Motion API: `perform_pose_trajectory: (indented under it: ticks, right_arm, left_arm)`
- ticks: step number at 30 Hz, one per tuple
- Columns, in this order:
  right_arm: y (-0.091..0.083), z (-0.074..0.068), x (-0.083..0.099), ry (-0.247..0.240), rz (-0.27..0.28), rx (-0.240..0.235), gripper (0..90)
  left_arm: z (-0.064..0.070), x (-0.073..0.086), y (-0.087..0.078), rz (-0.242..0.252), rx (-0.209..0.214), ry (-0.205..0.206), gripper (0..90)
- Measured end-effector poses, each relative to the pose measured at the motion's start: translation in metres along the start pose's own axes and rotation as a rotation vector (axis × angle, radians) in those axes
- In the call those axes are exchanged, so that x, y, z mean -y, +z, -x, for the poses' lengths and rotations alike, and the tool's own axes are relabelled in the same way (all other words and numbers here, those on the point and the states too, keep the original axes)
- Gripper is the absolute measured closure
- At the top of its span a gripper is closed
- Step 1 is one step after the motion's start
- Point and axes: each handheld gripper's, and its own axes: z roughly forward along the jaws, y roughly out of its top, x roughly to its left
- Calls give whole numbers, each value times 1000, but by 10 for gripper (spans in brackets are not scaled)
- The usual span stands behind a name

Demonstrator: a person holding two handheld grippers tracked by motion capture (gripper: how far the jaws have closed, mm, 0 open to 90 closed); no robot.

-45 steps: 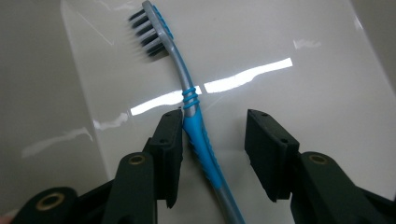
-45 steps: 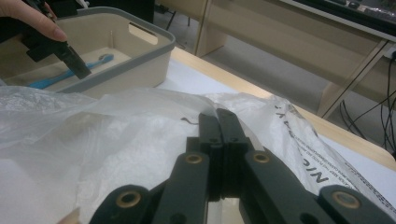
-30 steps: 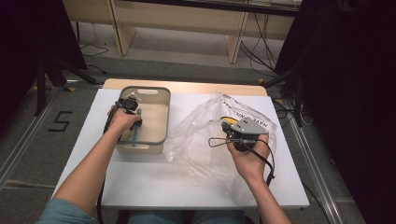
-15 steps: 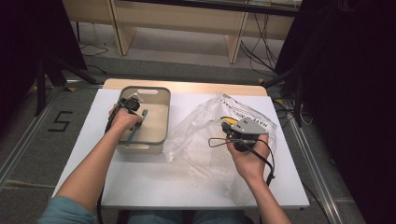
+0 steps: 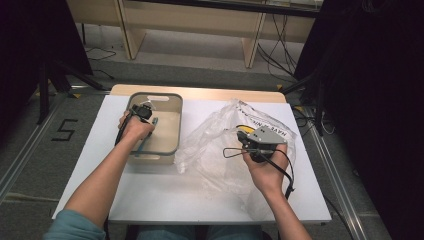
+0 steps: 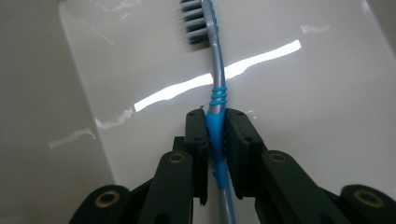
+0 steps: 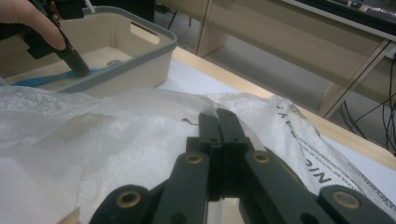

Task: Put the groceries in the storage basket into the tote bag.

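A blue and grey toothbrush (image 6: 215,70) with dark bristles hangs inside the beige bin (image 5: 170,100), just above its glossy floor. My left gripper (image 6: 215,122) is shut on the brush's blue handle; in the high view the left gripper (image 5: 146,134) reaches down into the bin's left half. A crumpled clear plastic bag (image 5: 210,145) lies on the white table (image 5: 150,195) to the right of the bin. My right gripper (image 7: 217,114) is over the bag with its jaws pressed together, apparently pinching a fold of the film. In the high view the right gripper (image 5: 241,132) sits at the bag's middle.
The bin (image 7: 140,51) has a grey rim and a handle slot in its far wall. The bag (image 7: 93,140) carries printed black lettering on its right side. Wooden furniture legs and cables stand on the floor beyond the table's far edge.
The left hand has shifted the toothbrush slightly within the bin. The right hand and the bag have stayed put.
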Motion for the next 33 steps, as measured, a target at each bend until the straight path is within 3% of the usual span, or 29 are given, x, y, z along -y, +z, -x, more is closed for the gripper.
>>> perform_pose_trajectory:
  ticks: [23,33]
  right_arm:
    - [1,1,1,-2,2,1,900]
    - [1,1,1,-5,3,4,900]
  left_arm:
    - [0,0,0,10,21,-8,793]
    - [1,-2,-5,51,27,-11,793]
